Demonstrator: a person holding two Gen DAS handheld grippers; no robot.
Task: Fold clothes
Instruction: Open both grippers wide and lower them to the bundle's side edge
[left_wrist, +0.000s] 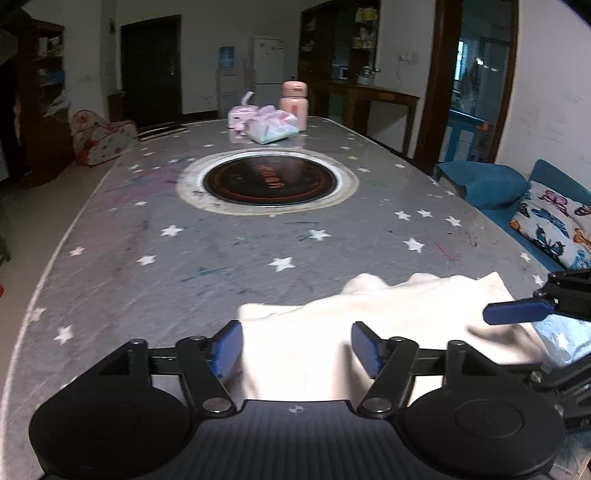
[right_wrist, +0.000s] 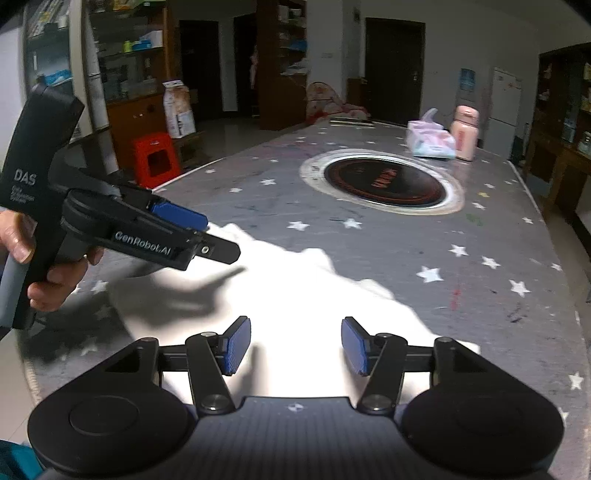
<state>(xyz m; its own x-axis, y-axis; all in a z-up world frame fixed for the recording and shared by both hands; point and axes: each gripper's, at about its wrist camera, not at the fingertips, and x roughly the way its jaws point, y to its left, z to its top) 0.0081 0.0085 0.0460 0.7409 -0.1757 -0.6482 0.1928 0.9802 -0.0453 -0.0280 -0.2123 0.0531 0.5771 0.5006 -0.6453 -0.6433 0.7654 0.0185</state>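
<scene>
A cream garment lies bunched on the near end of the grey star-patterned table. It also shows in the right wrist view, bright and spread flat. My left gripper is open, hovering over the garment's near left part; it also shows in the right wrist view, held in a hand above the cloth's left edge. My right gripper is open over the garment's near edge, and one of its blue fingers enters the left wrist view from the right. Neither holds cloth.
A round black induction hob is set in the table's middle. A tissue pack and a pink bottle stand at the far end. A blue sofa with a butterfly cushion lies right of the table; a red stool stands left.
</scene>
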